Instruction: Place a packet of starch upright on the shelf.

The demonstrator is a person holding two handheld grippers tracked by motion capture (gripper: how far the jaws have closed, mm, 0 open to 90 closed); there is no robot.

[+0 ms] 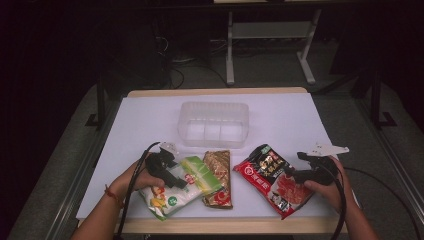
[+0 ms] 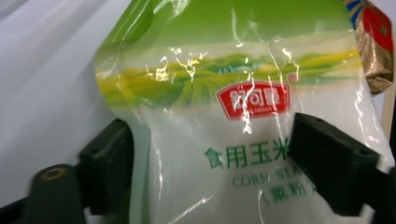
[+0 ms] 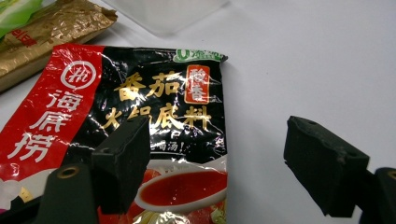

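The left gripper's [image 2: 212, 158] fingers [image 2: 334, 161] stood spread astride the corn starch bag [image 2: 233, 116], not pinching it; the right gripper's [image 3: 224, 163] gaped beside the hotpot soup-base packet [image 3: 140, 121]. The bag, between the fingers, looked soft, slippery, powder-filled; its crimped edge seemed the surest hold.

— Inspector: State the build of the left gripper [image 1: 186, 183].

— Onlooker: Black body, two blocky black jaws, each pad face bearing small screw holes. A brass-ringed fastener sits on the arm below one jaw. A black cable trails back from its rear. A red cord bracelet circles the wrist behind it.

— Inspector: And the right gripper [image 1: 288, 172]?

— Onlooker: Same black body and jaws, one pad edge chipped. A pale grey three-cornered plate rides on top; a black cable loops behind. Forearms bare, no sleeves.
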